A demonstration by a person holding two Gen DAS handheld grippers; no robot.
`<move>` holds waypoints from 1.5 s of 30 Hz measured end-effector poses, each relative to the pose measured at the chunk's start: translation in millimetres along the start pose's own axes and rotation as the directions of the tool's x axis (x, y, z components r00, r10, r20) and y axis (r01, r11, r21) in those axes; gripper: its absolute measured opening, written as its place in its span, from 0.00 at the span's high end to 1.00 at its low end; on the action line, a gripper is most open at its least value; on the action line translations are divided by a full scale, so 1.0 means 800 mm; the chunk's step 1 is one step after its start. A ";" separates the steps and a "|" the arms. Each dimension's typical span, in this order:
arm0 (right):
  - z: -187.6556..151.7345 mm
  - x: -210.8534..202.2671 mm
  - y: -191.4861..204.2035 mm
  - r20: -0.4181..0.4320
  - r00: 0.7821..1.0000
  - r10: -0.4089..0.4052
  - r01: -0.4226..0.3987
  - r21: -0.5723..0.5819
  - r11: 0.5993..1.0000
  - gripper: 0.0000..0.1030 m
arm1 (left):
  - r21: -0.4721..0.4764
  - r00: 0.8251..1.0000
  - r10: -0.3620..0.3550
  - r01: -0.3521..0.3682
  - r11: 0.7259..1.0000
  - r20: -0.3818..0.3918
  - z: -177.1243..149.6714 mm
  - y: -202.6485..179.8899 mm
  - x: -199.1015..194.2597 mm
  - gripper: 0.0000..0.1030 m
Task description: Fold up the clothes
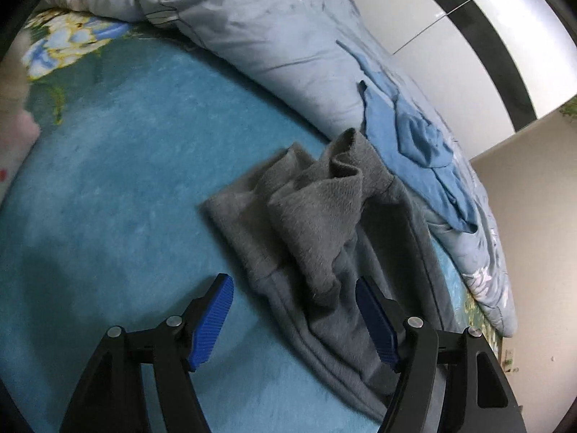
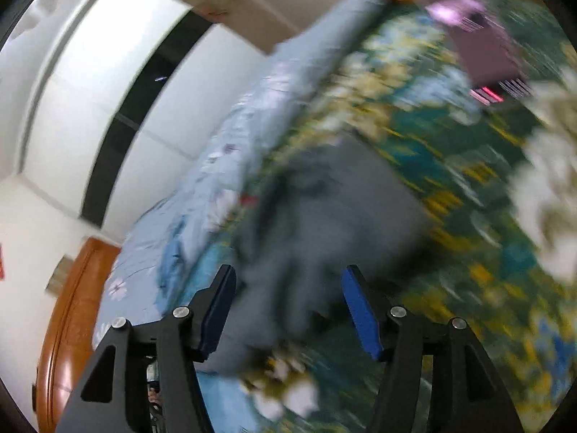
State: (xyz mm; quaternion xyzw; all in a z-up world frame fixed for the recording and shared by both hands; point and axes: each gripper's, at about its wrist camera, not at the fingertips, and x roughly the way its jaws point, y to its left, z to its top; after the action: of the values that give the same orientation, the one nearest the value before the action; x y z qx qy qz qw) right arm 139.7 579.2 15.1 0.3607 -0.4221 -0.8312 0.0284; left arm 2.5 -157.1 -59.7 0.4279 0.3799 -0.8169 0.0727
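A grey fleece garment [image 1: 317, 238] lies crumpled on the teal bed sheet [image 1: 126, 180], one part bunched up on top of the rest. My left gripper [image 1: 294, 288] is open just above its near edge, the blue pads [image 1: 212, 321] spread either side of the cloth. In the blurred right wrist view the same grey garment [image 2: 335, 216] lies on the flowered sheet [image 2: 468, 252]. My right gripper [image 2: 288, 281] is open over its near end and holds nothing.
A pale blue quilt [image 1: 270, 36] is rolled along the far side of the bed, with a blue cloth [image 1: 407, 133] on it. A purple folded cloth [image 2: 483, 50] lies far on the bed. White wardrobe doors [image 2: 119, 83] and a wooden bed frame [image 2: 72, 317] stand beyond.
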 end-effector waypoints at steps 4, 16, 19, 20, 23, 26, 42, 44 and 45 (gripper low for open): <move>-0.011 0.020 -0.031 -0.007 1.000 0.005 -0.004 0.087 0.996 0.36 | 0.016 0.999 -0.045 0.045 0.999 0.028 0.005 0.000 0.008 0.28; 0.016 0.082 -0.043 0.178 0.984 0.011 -0.049 0.208 0.977 0.35 | 0.027 0.983 -0.165 0.163 0.986 0.081 0.019 -0.006 0.029 0.30; 0.023 0.084 -0.046 0.226 0.974 -0.006 -0.049 0.235 0.971 0.35 | -0.004 0.978 -0.184 0.186 0.983 0.096 0.024 -0.002 0.030 0.33; 0.025 0.084 -0.046 0.231 0.973 -0.011 -0.046 0.243 0.969 0.37 | -0.009 0.979 -0.180 0.181 0.983 0.098 0.025 -0.002 0.030 0.39; 0.033 0.079 -0.045 0.240 0.971 -0.017 -0.045 0.251 0.967 0.62 | -0.024 0.981 -0.165 0.168 0.985 0.099 0.026 0.000 0.029 0.62; 0.039 0.075 -0.045 0.230 0.973 0.000 -0.060 0.254 0.965 0.75 | -0.035 0.978 -0.181 0.185 0.982 0.104 0.026 -0.004 0.020 0.71; 0.030 -0.103 -0.033 0.286 0.955 0.074 -0.097 0.065 0.993 0.81 | 0.199 0.895 -0.441 0.422 0.884 0.062 -0.020 -0.056 -0.128 0.78; 0.024 -0.125 -0.060 0.287 0.956 0.057 -0.082 0.075 0.994 0.81 | 0.205 0.912 -0.410 0.396 0.895 0.028 -0.041 -0.042 -0.121 0.78; 0.019 -0.134 -0.074 0.284 0.958 0.033 -0.060 0.084 0.995 0.81 | 0.200 0.919 -0.393 0.383 0.902 0.013 -0.051 -0.032 -0.117 0.78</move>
State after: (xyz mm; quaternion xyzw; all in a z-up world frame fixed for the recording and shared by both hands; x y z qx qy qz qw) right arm 224.6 665.5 39.8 0.2293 -0.4680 -0.8529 -0.0292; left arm 75.5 -130.5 11.2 0.3269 0.3743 -0.8590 -0.1233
